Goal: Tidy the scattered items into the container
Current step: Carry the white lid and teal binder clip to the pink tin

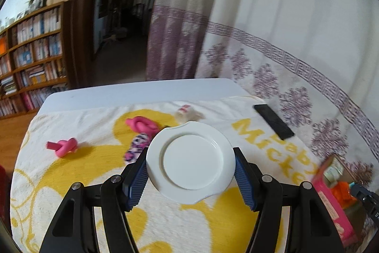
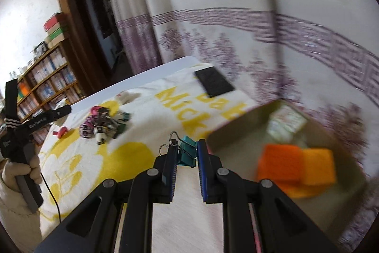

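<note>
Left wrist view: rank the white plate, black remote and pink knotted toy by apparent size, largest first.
1. white plate, held close between the left gripper fingers, so nearness inflates it.
2. black remote.
3. pink knotted toy, only slightly smaller-looking than the remote.

Both cameras sit just behind their own fingers, tilted down over the towel-covered table (image 1: 71, 96) toward the far curtain (image 1: 284, 16). The left wrist view looks squarely across; the right wrist view is rolled and looks from further right, close above the box (image 2: 236, 125). Both share the bookshelf (image 1: 30, 58), doorway and black slab (image 1: 272, 121).
</note>
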A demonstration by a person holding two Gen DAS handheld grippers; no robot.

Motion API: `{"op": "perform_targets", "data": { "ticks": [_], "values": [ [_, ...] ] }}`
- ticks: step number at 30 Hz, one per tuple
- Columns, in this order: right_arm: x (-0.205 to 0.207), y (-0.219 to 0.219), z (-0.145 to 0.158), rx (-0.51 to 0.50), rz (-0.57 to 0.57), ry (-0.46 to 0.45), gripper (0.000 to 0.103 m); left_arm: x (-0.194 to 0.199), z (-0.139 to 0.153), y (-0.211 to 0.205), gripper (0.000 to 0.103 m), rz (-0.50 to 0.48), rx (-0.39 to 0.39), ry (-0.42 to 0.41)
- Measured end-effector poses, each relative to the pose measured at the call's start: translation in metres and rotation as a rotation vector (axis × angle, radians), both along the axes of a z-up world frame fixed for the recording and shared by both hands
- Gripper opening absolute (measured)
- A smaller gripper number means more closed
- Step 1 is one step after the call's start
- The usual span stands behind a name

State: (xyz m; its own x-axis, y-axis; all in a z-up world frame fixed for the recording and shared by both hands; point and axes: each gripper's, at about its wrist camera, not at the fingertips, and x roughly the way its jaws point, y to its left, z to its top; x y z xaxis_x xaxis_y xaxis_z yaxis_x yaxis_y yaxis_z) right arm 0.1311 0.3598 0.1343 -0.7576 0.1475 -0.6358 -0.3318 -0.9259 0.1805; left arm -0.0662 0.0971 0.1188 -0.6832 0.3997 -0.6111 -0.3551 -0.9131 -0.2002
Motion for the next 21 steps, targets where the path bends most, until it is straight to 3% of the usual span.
{"op": "perform_targets", "data": {
  "ticks": [9,21],
  "values": [
    [0.067,0.042,-0.001,0.029,-0.142,-0.019,0.018,0.042,0.01,0.055,0.068,-0.151,-0.003,0.015],
    [0.089,0.053,-0.01,0.054,-0.147,-0.012,0.018,0.091,0.017,0.16,0.068,-0.374,-0.026,0.01]
  ]
}}
